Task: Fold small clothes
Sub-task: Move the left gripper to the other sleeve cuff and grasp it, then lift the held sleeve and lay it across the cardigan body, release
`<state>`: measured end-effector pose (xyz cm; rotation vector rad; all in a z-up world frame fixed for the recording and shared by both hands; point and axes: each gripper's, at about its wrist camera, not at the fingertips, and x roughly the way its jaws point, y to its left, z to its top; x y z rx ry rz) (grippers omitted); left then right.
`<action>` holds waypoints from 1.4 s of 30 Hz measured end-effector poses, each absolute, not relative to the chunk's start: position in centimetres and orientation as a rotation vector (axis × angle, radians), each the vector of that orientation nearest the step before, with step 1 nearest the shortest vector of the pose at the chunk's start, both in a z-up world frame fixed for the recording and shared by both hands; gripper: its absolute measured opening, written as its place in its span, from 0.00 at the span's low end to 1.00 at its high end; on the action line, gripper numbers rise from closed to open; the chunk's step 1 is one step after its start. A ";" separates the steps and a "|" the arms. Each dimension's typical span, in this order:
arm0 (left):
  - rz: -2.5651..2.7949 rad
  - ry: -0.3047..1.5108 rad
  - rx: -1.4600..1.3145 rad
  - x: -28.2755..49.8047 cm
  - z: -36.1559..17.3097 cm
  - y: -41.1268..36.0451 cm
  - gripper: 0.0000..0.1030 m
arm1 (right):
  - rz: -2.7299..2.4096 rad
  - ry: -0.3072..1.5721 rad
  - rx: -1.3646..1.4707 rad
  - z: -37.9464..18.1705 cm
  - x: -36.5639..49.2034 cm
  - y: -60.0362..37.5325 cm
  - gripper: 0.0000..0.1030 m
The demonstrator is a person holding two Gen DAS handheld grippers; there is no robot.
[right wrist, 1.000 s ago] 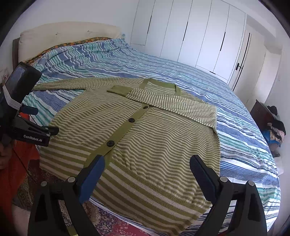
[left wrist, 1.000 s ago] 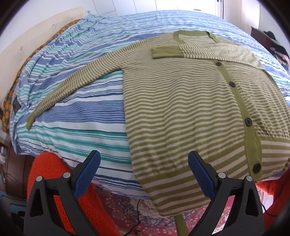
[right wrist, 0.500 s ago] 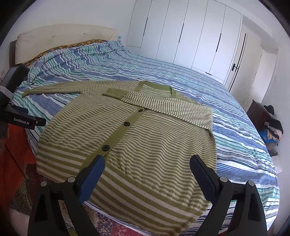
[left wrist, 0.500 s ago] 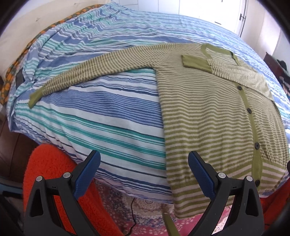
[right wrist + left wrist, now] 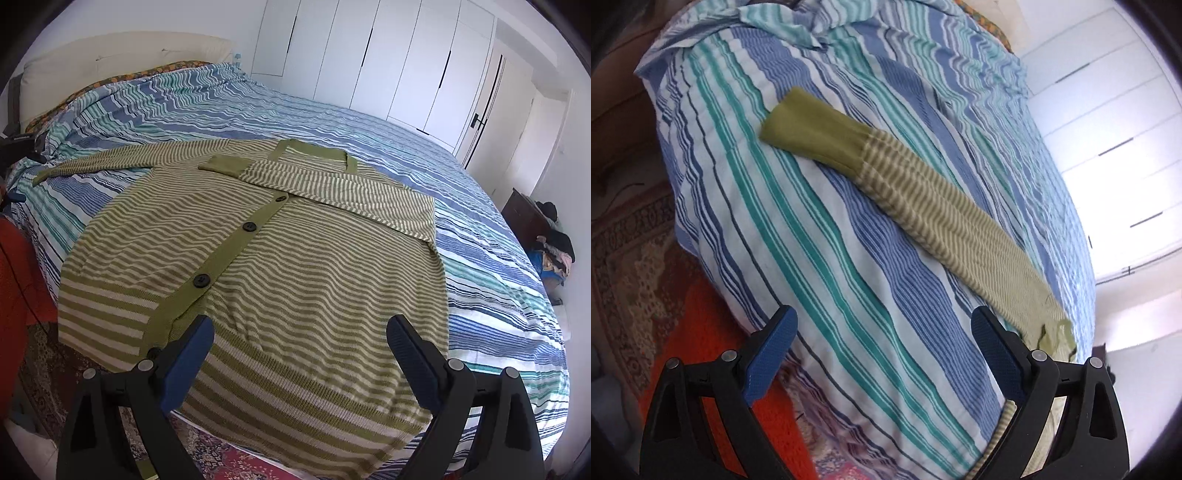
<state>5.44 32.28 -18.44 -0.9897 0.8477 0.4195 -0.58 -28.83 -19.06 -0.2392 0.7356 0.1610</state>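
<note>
A green and cream striped cardigan [image 5: 295, 266] lies flat on the bed, buttons up. Its right sleeve is folded across the chest [image 5: 332, 184]. Its left sleeve [image 5: 110, 160] stretches out to the left. In the left wrist view this sleeve [image 5: 923, 214] runs diagonally, with its plain green cuff [image 5: 812, 129] at the far end. My left gripper [image 5: 882, 336] is open and empty, hovering short of the sleeve. My right gripper [image 5: 299, 339] is open and empty above the cardigan's hem.
The bed has a blue, teal and white striped cover [image 5: 480, 258]. An orange blanket [image 5: 713, 332] and patterned rug [image 5: 628, 258] lie beside the bed. White wardrobe doors [image 5: 369, 55] stand behind. A dark cabinet with clothes [image 5: 543, 236] is at the right.
My left gripper has swung left, away from the cardigan's body toward the outstretched sleeve and cuff. My right gripper has stayed over the hem, drawing back slightly.
</note>
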 end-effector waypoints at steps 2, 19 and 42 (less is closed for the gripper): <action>0.439 0.827 -1.037 5.6 -19.7 34.9 0.87 | 0.144 0.765 -0.210 -19.4 0.1 -29.3 0.91; 0.413 0.633 -1.302 9.2 -23.5 42.5 0.50 | 0.150 0.827 -0.287 -20.7 1.6 -26.1 0.91; 0.147 0.910 -0.516 23.2 -8.4 18.8 0.03 | 0.097 0.711 -0.066 -17.3 0.6 -31.8 0.91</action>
